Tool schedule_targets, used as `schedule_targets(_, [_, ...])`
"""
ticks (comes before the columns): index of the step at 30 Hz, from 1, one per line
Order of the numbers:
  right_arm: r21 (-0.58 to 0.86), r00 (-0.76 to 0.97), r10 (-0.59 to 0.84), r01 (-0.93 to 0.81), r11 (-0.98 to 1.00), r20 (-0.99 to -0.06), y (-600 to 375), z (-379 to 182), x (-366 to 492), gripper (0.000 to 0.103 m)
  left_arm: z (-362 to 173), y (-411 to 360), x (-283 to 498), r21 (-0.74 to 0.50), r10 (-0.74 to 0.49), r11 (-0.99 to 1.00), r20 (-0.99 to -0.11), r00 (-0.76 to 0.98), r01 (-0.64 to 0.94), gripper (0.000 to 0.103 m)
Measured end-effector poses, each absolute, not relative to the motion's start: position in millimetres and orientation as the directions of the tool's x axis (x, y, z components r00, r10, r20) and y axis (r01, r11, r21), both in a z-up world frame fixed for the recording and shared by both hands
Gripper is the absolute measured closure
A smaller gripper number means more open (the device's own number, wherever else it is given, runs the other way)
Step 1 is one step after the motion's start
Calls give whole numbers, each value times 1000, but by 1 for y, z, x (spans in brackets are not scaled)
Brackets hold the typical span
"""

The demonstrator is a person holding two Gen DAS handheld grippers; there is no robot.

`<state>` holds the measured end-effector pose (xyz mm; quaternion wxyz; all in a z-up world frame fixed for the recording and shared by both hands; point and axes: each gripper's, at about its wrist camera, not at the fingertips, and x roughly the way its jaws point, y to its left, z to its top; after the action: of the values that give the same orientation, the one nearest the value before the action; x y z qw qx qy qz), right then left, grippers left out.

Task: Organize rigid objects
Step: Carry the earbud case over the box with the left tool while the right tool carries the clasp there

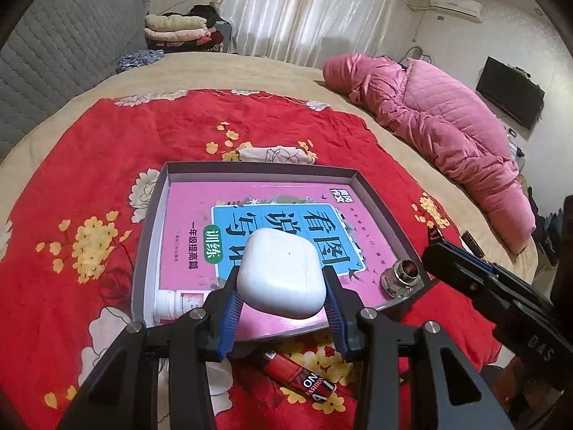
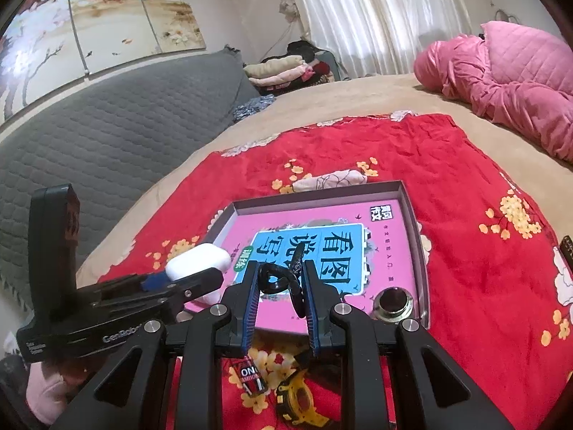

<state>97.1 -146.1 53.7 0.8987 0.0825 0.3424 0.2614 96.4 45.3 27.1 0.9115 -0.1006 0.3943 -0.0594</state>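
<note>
Above tray (image 1: 376,193), left tool (image 1: 281,281) clamps white case (image 1: 279,276).

A home bedroom: a bed (image 1: 250,68) with pink quilt (image 1: 447,125), folded clothes (image 1: 179,28) and curtains (image 1: 304,7)

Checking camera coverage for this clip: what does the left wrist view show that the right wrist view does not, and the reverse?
Only the left wrist view shows the white pill bottle lying in the tray's near-left corner, plus the wall TV and air conditioner.

Only the right wrist view shows the black clip held in the right tool, the yellow watch on the red blanket, and the flower painting.

Both show the tray, pink book, white earbud case in the left tool, metal-capped jar and red tube.
</note>
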Motion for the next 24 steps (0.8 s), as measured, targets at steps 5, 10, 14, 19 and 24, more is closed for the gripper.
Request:
schedule_targets(5, [330,643,507,-384,862,-574,-149,54,106,80,28,49,98,-223,-178,974,-709,683,23,61])
schedule_targets(10, [327,650,502,-381,865,-570,-151,58,109,80,29,52,102,-223,-174,975,-708,685,17,61])
schedule_targets(14, [319,654,495,-378,869,-572,-151,60,111,80,27,52,107,-227,-174,974,-712,680,12,61])
schedule_targets(19, [307,659,486,-377,874,-574,-150,61,115,80,27,51,110,-230,-178,973,-713,678,13,61])
schedule_targets(24, [310,660,478,-364,878,-580,-148,58,120,80,20,48,118,-230,-182,973,-724,665,16,61])
